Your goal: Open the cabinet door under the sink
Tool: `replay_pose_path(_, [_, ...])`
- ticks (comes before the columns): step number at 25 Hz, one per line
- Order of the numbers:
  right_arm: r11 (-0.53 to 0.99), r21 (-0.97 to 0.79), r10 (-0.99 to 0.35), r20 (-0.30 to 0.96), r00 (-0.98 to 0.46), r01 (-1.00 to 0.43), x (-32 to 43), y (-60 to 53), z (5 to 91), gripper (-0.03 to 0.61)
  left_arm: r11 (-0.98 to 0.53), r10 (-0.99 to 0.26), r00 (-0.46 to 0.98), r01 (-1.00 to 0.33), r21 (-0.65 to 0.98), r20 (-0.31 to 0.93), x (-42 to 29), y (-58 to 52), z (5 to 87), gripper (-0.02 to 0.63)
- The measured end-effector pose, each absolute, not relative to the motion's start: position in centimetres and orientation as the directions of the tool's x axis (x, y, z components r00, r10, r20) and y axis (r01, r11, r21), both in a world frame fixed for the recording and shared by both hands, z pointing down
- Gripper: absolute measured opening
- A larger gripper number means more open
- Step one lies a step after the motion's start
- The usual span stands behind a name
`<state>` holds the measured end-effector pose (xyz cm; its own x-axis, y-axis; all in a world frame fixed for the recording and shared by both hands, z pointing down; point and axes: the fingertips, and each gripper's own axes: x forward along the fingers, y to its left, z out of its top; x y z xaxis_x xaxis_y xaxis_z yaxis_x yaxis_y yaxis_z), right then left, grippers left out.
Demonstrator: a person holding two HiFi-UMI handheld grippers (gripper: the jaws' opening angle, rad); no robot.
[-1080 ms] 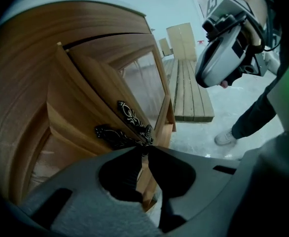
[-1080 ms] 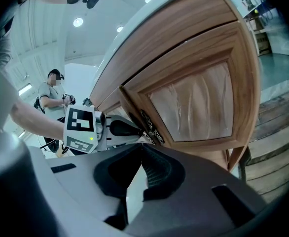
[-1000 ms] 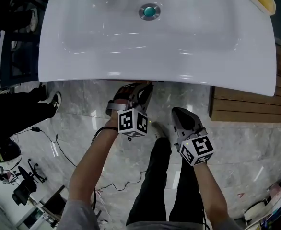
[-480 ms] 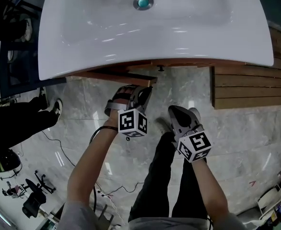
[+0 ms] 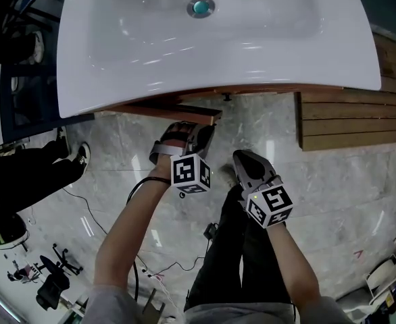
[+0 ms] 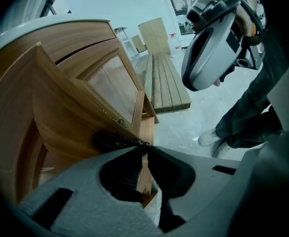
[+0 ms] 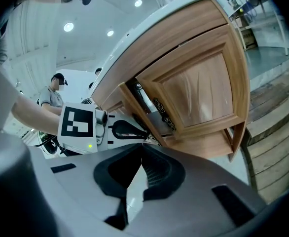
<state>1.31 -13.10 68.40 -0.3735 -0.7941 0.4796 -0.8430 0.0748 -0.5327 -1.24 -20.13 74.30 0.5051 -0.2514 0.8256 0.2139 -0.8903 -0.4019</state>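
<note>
A white sink (image 5: 151, 66) with a teal drain (image 5: 201, 7) fills the far part of the head view, resting on a wooden cabinet (image 7: 184, 38). The cabinet door (image 5: 184, 111) on the left stands partly open. Its top edge juts out from under the sink's near rim, left of centre, and its free end points right. The right-hand door (image 7: 198, 93) is shut flat against the cabinet front.

The left gripper (image 5: 201, 130) sits just near of the open door's free end and points steeply down. In the left gripper view its fingers (image 6: 134, 154) are closing. Their tips meet on the end of the dark ornate handle (image 6: 112, 141) on the door's face and seem to pinch it, though the dark metal against the dark pads makes the contact hard to read.

The right gripper (image 5: 238, 155) hangs to the right of the left one, apart from it and clear of the cabinet, above the grey marble floor (image 5: 360, 187). Its fingertips are pressed together with nothing between them, and only the floor shows through the gap behind them. Its camera looks up at the cabinet front and catches the left gripper's marker cube (image 7: 78, 122) at the left.

A slatted wooden platform (image 5: 340, 123) lies on the floor to the right of the cabinet. The person's dark trouser legs (image 5: 228, 248) show below the two grippers. At the far left a bystander's leg and shoe (image 5: 80, 155) stand on the floor, with a black cable (image 5: 83, 204) trailing nearby.
</note>
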Motion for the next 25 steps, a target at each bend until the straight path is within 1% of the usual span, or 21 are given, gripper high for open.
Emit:
replay_pose_path(9, [0.071,-0.545,-0.8,0.469,-0.374,-0.835,2.2,-15.5,69.0,0.011,-0.883,-0.231,0.51,0.249,-0.399,0.829,-1.7,-19.8,74.0,0.034])
replay_pose_path(15, [0.046,-0.549,-0.813,0.465,-0.351,-0.834,0.0,-14.9,70.2,0.011,-0.855,-0.21,0.53,0.308,-0.417,0.822,-2.8,-18.6,74.2,0.034])
replay_pose_path(25, [-0.105,-0.533,-0.861,0.472,-0.192,-0.84,-6.4,-10.3,71.9,0.011,-0.759,-0.115,0.57,0.478,-0.442,0.814,-7.6,-14.3,74.4,0.034])
